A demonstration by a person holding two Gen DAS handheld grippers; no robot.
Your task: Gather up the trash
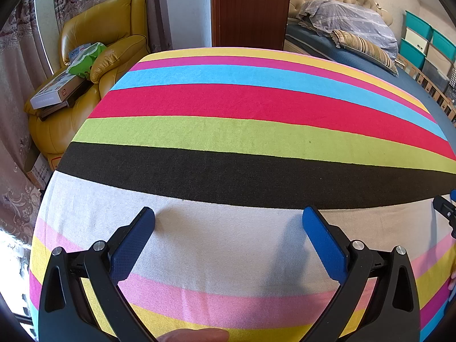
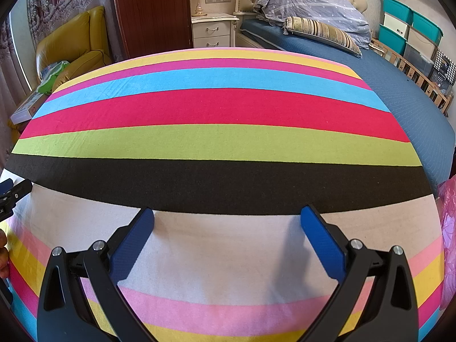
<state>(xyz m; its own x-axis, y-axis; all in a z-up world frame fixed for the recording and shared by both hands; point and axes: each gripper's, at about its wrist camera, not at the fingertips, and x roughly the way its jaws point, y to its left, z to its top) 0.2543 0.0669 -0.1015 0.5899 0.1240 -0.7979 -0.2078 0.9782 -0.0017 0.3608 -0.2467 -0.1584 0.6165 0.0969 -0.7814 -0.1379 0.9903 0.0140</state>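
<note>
Here both sets of jaws stand wide apart and hold nothing: the left gripper [image 1: 228, 222] and the right gripper [image 2: 227, 221] each hover low over the pale band of a striped cloth [image 1: 242, 102] that covers the table. No trash shows on the cloth in either view, so where the things to collect lie cannot be told. The only likely candidate is a crinkled pink plastic bag [image 2: 447, 228] at the right edge of the right wrist frame, just past the table's corner; whether it is trash or the bag to collect into is unclear.

To do the step well, I judge the right gripper should turn toward that bag, keep its jaws wide, and close on a gathered fold rather than a flat sheet, since thin film slips. The left one can wait clear of it.

Around: a yellow armchair [image 1: 105, 28] in the upper left holds a white box [image 1: 52, 92] and a green packet [image 1: 85, 62]. A bed [image 2: 384, 85] with a striped pillow [image 2: 322, 34] lies at upper right, with teal storage bins [image 2: 407, 25] beyond. Nothing on the cloth blocks either gripper; each sits at the edge of the other's view, so they could cross
</note>
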